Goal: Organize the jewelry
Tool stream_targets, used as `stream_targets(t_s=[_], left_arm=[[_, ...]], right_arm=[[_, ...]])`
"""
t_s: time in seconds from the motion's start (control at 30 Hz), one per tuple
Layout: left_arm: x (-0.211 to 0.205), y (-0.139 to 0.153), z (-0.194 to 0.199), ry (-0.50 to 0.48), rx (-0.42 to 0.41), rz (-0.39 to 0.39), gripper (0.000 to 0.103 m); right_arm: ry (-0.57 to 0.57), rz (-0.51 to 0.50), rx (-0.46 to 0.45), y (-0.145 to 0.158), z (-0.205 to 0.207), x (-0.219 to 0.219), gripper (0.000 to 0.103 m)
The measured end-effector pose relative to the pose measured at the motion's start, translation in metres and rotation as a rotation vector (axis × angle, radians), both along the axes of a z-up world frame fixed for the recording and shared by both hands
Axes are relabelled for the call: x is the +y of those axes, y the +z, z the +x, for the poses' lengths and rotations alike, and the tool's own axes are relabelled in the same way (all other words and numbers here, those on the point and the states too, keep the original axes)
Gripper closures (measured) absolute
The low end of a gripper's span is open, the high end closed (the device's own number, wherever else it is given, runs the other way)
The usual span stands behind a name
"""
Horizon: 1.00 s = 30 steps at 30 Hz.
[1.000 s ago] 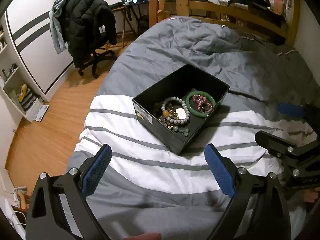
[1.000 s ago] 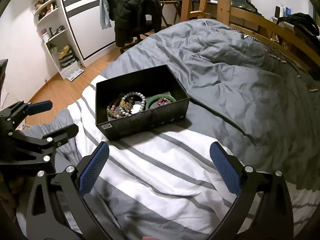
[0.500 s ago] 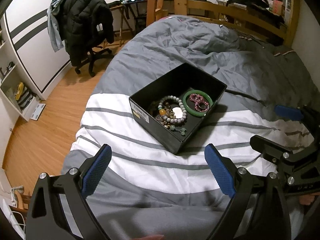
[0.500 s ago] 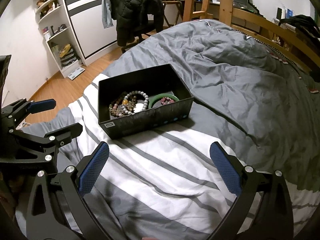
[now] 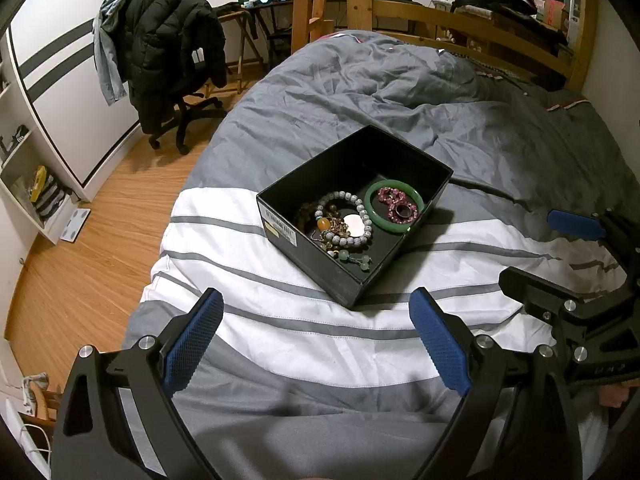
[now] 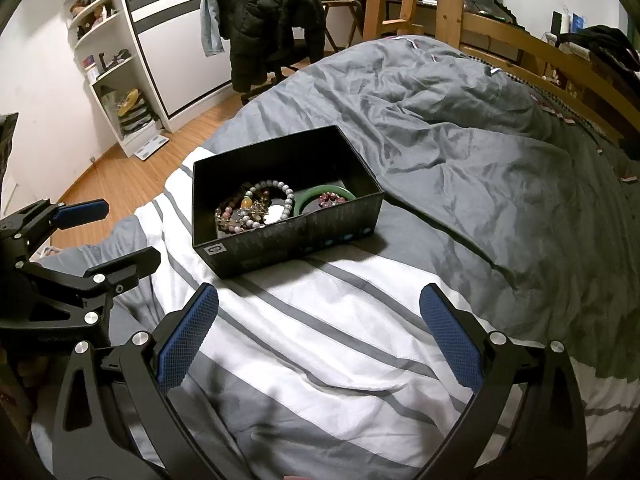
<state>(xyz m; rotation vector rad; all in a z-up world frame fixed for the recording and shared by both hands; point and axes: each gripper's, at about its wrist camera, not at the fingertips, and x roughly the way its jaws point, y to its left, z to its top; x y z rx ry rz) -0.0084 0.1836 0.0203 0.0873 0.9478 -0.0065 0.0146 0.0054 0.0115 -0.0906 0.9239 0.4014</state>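
Though partly hidden by the black box (image 6: 280,240) wall, green bangle (image 6: 326,194) inside; both tongs (image 5: 316,340) (image 6: 320,336) spread, empty.

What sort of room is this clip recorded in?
Most likely a bedroom: a duvet-covered bed with a wooden bed frame, an office chair draped with a jacket, and open shelves beside a wardrobe.

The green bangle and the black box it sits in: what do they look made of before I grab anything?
The green bangle looks like jade or glass: a solid, smooth, glossy ring of even green; the pictures cannot settle which. The black box looks like matte cardboard: thin straight walls, sharp folded corners, a printed label on one side. Both grippers, left and right, are open and empty.
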Motion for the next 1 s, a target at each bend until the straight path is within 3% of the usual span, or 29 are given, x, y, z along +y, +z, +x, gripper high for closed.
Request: stream_targets(t_s=[1.0], left_arm=[[-0.0013, -0.0002, -0.0003, 0.000, 0.001, 0.002, 0.010]], right_arm=[[-0.003, 0.002, 0.009, -0.0043, 0.0011, -0.0003, 0.004]])
